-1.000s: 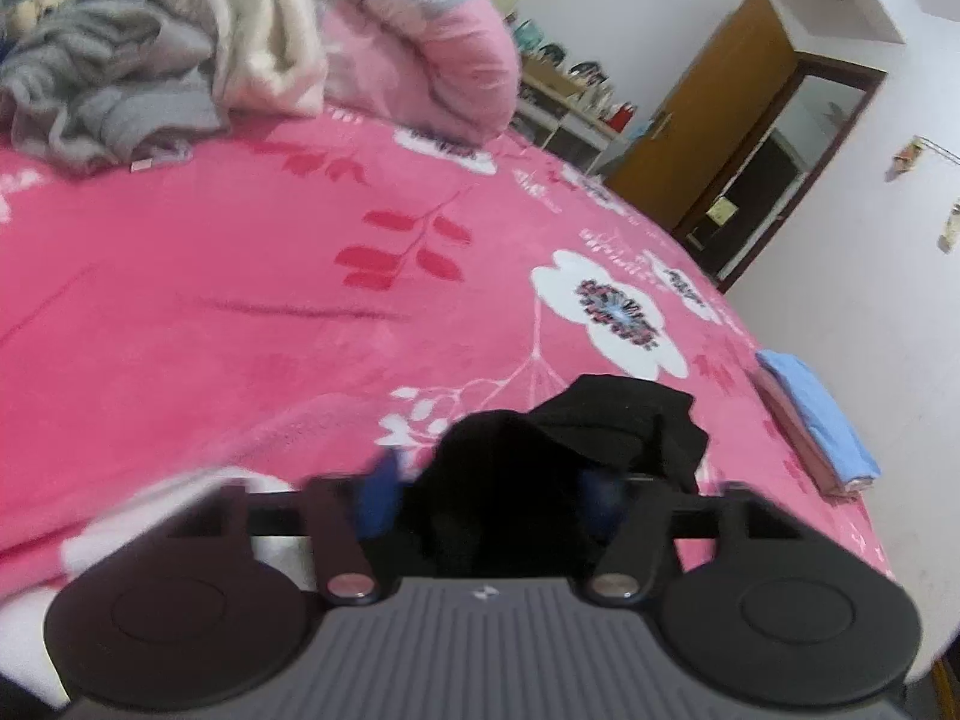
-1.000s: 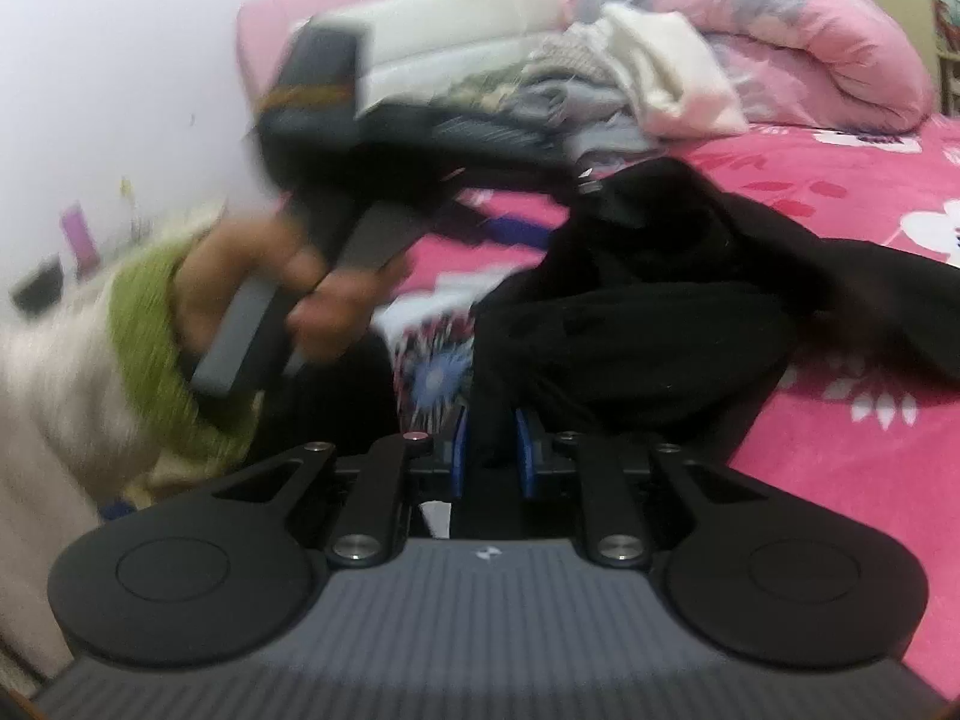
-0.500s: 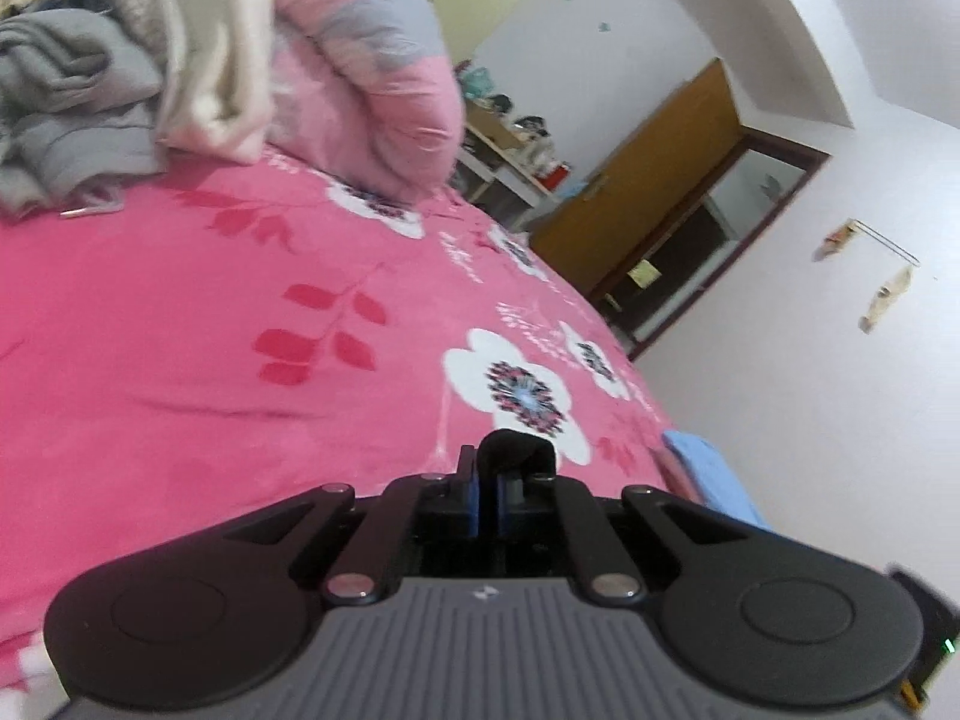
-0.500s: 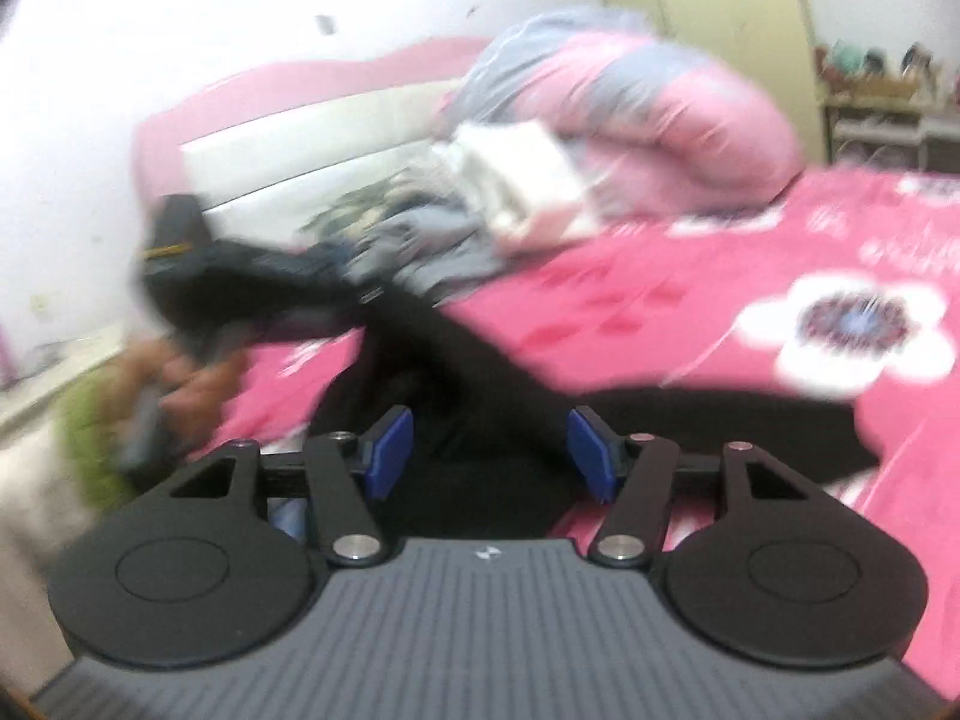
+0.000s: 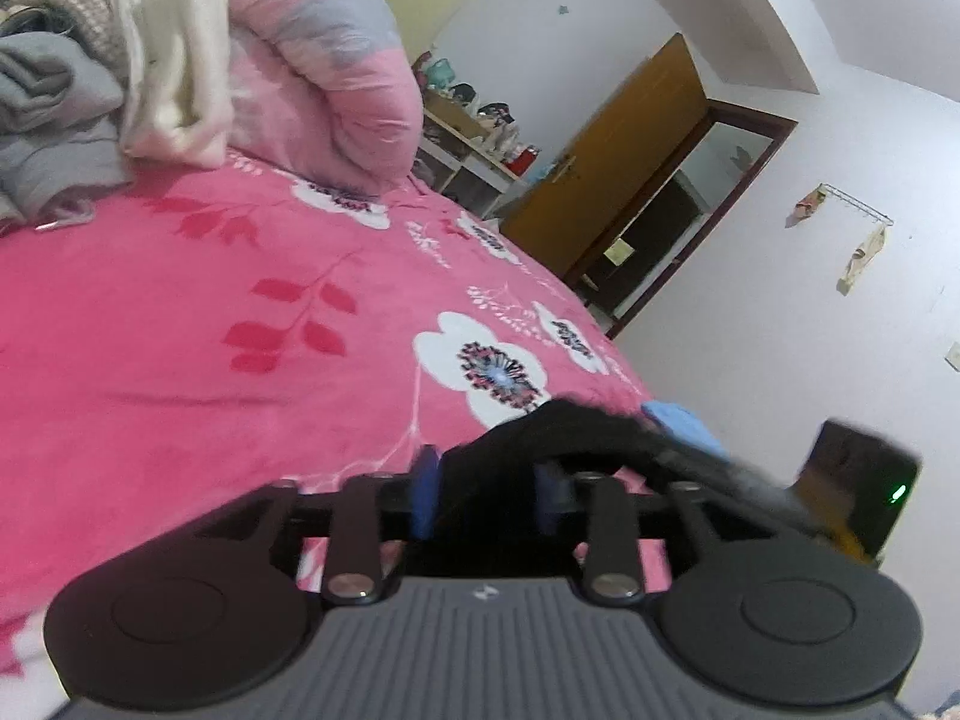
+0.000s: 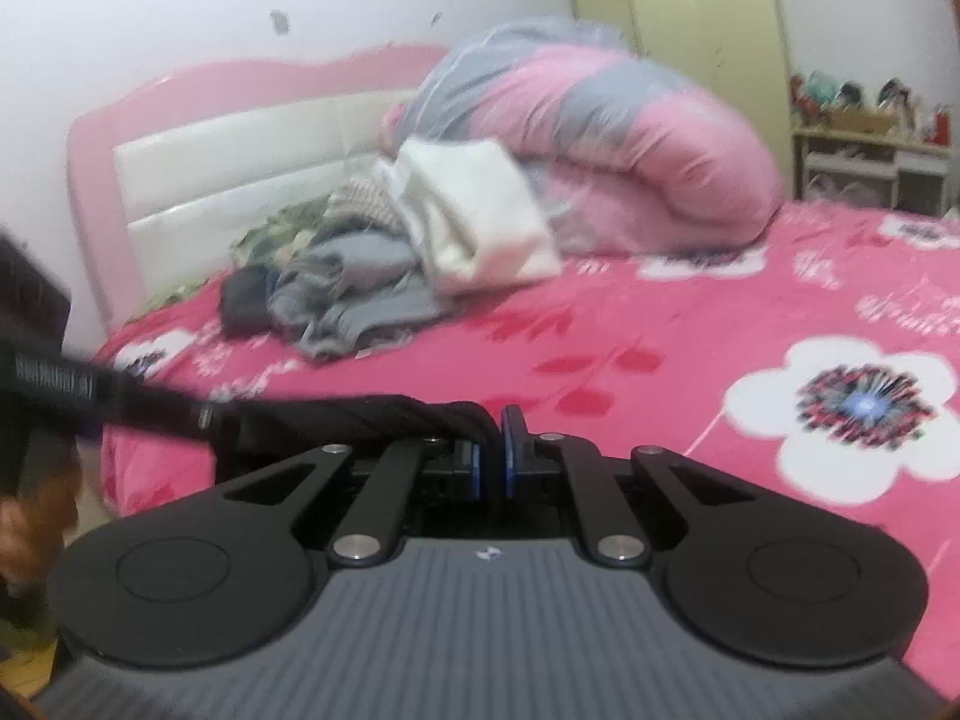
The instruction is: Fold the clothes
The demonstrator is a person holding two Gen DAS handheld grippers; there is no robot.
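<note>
A black garment point(image 5: 576, 438) is stretched in the air just above the pink flowered bedspread point(image 5: 180, 312), strung between the two tools. The left tool point(image 5: 486, 495) has its blue pads point(image 5: 425, 492) spread and its jaws are opening, with a bunched fold of the black cloth sitting between them; whether the pads press on it I cannot tell through the blur. From there the fabric runs off to the right toward the other tool's dark body, where a small green light point(image 5: 898, 492) glows. From the right wrist view, the right tool point(image 6: 493, 450) has its blue pads brought almost together, clamped on a thin edge of the black garment point(image 6: 360, 414), which stretches away to the left as a taut band toward the left tool point(image 6: 54, 384) and the hand point(image 6: 30, 516) gripping it. Farther up the bed, near the pink and white headboard point(image 6: 240, 150), lies a heap of unfolded clothes point(image 6: 360, 288) in grey, with a cream folded piece point(image 6: 480, 222) leaning on a rolled pink and grey quilt point(image 6: 600, 138). At the bed's far edge in the left wrist view sits a folded blue cloth point(image 5: 684, 429). A brown wooden door point(image 5: 624, 156) stands open beyond the bed.
</note>
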